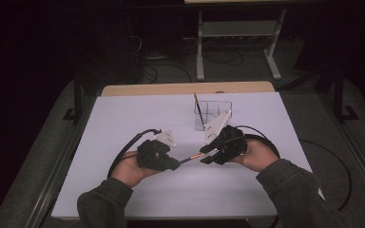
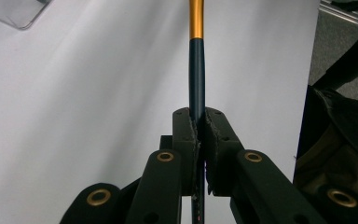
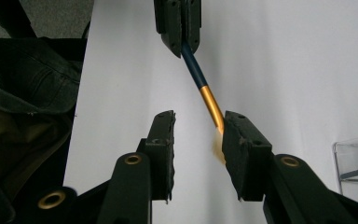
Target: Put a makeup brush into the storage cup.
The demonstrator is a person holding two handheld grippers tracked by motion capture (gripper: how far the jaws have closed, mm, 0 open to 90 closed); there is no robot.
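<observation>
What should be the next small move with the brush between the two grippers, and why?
Probably close the right gripper on the brush. The left gripper is clamped on its dark handle, while the right jaws stand apart around the gold ferrule, one pad beside it and the other clear. Closing would secure the handover toward the clear holder.

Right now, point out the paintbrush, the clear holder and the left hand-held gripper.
paintbrush (image 2: 196, 79): left gripper view, on its dark blue handle just above the jaws.
clear holder (image 1: 217, 110): high view, on its front wall.
left hand-held gripper (image 2: 199, 133): left gripper view, between its fingertips, shut on the paintbrush.
</observation>
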